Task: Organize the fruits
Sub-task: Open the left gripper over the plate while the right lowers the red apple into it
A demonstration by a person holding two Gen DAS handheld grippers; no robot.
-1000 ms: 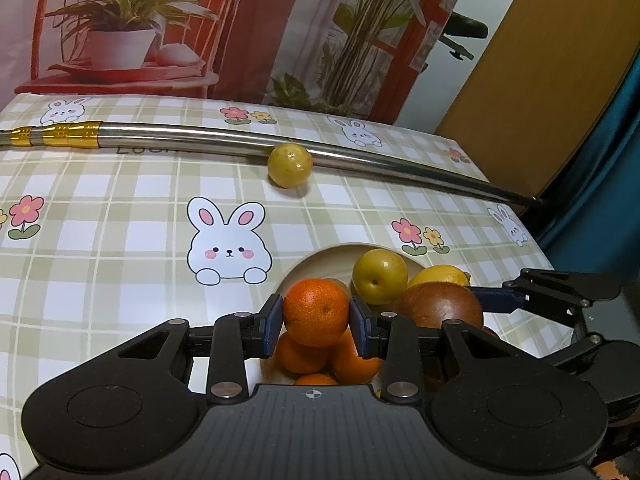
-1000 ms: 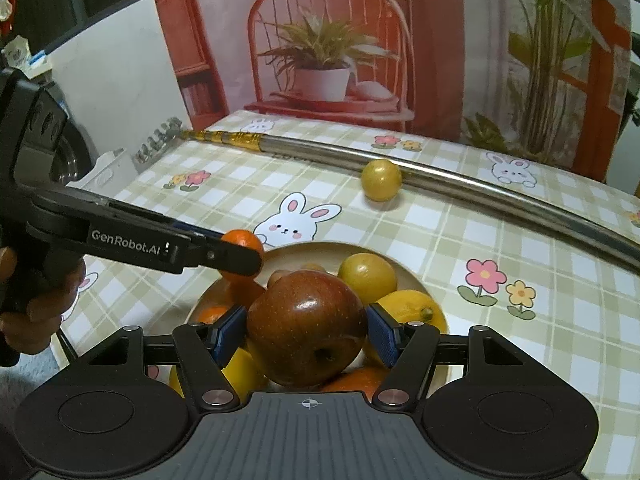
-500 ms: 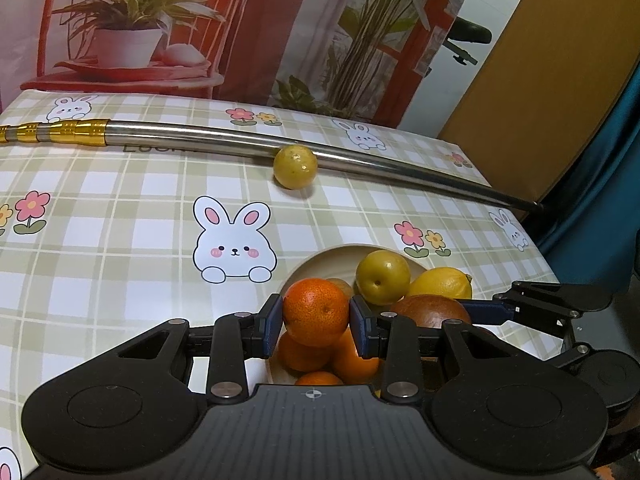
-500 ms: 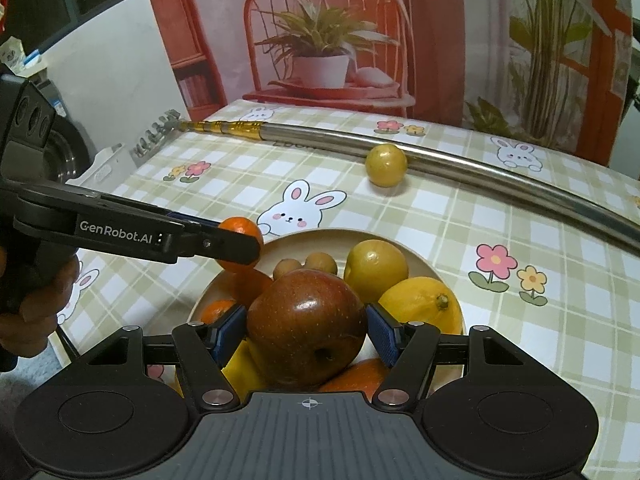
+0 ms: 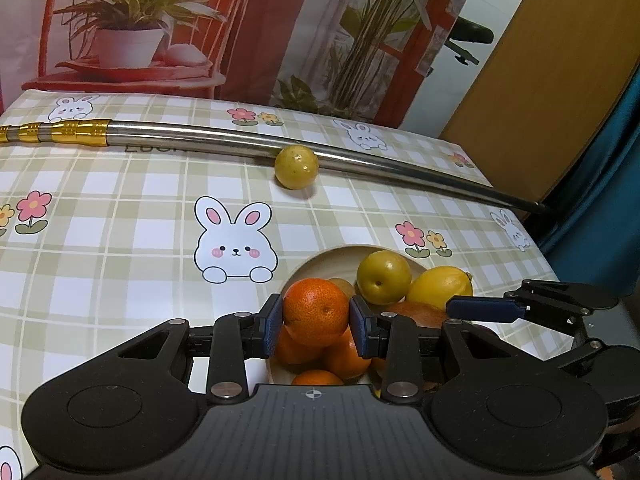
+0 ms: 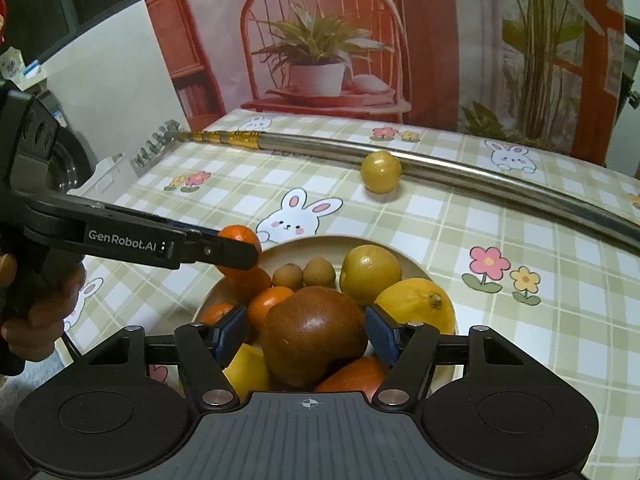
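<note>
A wooden bowl (image 6: 304,242) holds several oranges, a lemon (image 6: 416,304), a yellow round fruit (image 6: 370,272), two small brown fruits (image 6: 288,276) and a brown-red apple (image 6: 316,332). The apple rests on top of the pile. My right gripper (image 6: 306,334) straddles it, open, with a gap at the left pad. Over the bowl's left rim (image 5: 332,256), my left gripper (image 5: 316,322) is shut on an orange (image 5: 316,304), which the right wrist view also shows (image 6: 236,236). Another yellow fruit (image 5: 296,167) lies loose on the table against the pole.
A long steel pole (image 5: 200,136) with a gold end lies across the far side of the table. The bunny-print checked tablecloth (image 5: 120,220) spreads out left of the bowl. A person's hand (image 6: 36,320) holds the left gripper's handle. The table's right edge is close to the bowl.
My right gripper's fingers have spread off the apple, which now sits on the fruit pile. The left gripper still clamps the orange and has barely shifted.
</note>
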